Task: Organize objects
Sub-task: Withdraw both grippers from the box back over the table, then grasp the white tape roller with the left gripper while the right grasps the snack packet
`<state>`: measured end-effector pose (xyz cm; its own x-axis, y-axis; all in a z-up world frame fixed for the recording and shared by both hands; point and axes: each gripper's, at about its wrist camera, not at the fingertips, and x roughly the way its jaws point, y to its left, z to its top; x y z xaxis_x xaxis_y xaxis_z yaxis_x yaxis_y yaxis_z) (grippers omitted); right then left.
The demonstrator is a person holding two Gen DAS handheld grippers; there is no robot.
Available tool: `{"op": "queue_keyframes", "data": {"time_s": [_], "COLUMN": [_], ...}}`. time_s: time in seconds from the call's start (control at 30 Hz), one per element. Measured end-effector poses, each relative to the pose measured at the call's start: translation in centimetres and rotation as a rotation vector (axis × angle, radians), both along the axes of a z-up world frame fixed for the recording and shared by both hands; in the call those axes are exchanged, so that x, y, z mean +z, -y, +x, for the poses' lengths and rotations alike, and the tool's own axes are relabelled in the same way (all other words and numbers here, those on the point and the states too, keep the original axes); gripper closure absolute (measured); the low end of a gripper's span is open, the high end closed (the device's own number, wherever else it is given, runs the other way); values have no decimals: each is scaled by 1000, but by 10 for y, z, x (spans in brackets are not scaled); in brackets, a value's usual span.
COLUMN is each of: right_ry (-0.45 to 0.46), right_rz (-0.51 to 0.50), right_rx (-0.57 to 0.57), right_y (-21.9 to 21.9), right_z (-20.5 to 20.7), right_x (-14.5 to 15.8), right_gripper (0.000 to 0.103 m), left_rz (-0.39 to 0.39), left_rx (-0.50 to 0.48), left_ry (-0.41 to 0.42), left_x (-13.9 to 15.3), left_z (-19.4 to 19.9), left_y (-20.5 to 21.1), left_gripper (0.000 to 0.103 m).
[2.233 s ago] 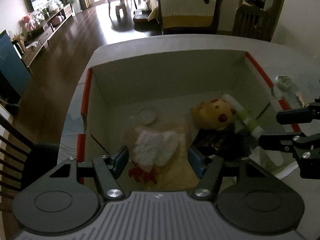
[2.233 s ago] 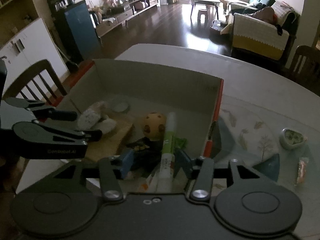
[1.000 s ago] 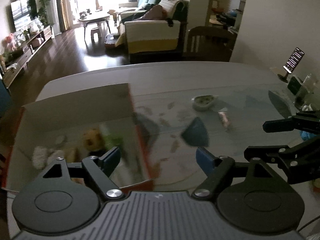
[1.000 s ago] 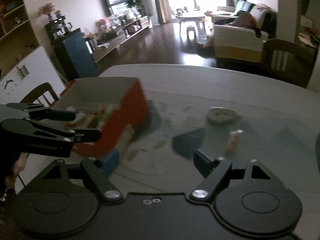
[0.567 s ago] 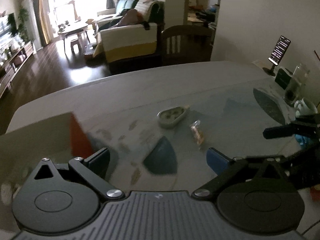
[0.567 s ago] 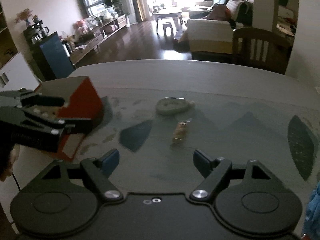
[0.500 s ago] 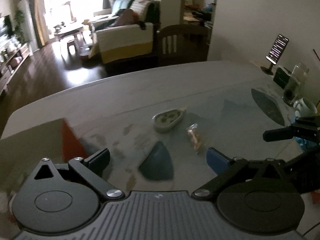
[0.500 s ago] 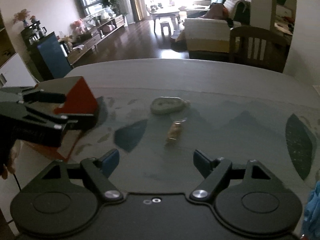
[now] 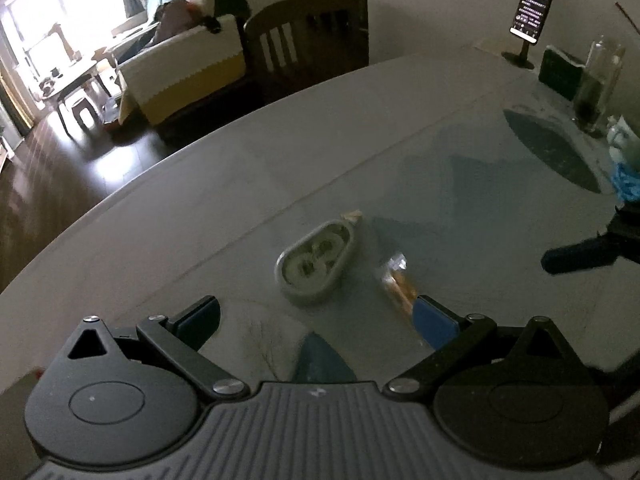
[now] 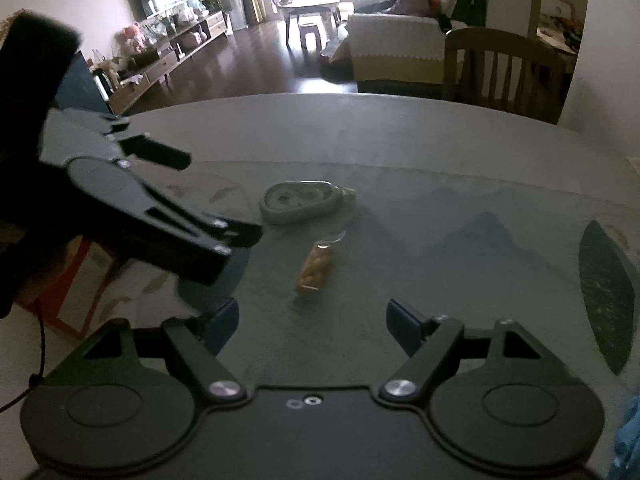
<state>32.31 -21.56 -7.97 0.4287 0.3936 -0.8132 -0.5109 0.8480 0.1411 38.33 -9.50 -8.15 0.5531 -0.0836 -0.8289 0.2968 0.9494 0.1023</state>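
Observation:
A grey oval correction-tape dispenser (image 9: 316, 266) (image 10: 300, 202) lies flat on the glass-topped table. Beside it rests a small clear packet with orange contents (image 9: 398, 286) (image 10: 316, 266). My left gripper (image 9: 318, 318) is open, hovering just short of the dispenser, its right pad close to the packet. My right gripper (image 10: 312, 320) is open and empty, with the packet a little ahead between its fingers. From the right wrist view the left gripper (image 10: 216, 200) reaches in from the left next to the dispenser. A red corner of the cardboard box (image 10: 68, 280) shows at the left.
A phone on a stand (image 9: 530, 10), a dark box (image 9: 560, 76), a glass bottle (image 9: 598, 84) and something blue (image 9: 626, 178) stand at the table's far right. A wooden chair (image 9: 300, 34) is behind the table. The table's rounded edge (image 9: 160, 160) curves across the back.
Both grippers have swung right, away from the box with toys, and come closer to the dispenser and packet. The left gripper's jaws have widened a little.

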Motion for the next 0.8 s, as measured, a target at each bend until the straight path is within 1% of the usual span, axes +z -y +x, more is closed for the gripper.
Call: {"op": "queue_keyframes", "data": {"time_s": [0.27,0.43,0.57,0.6,0.63,0.73,0.8], "right_ry": [-32,-37,-39,-37,-39,-22,-12], "right_rz": [-44,-77,-84,-85,-82,-99,-104], "right_rx": [1,-11,-24,-25,-25,-21,-14], "right_y": [-22,-32,-36,-36,-37,-41,-43], "right_z": [24,36,42,43,44,47,47], "right_x": [-28,-45,-54,-56,-57,-57,-57], "right_gripper": [24,25,26,27,31,34,35], "left_rz": [-4,2,4,5,9,56,40], "left_rx": [-12,-11,-10,-13,-15,5,0], "left_ry": [-21,-41,-39,-35,-31,1,6], "left_x": [-30,-50,-60,-61,-62,-66,-67], "left_z": [39,51,58,59,59,60,60], "left_y": [-3,-3,-1,0,0,2,2], "left_gripper": [0,0,0,0,0,0,0]}}
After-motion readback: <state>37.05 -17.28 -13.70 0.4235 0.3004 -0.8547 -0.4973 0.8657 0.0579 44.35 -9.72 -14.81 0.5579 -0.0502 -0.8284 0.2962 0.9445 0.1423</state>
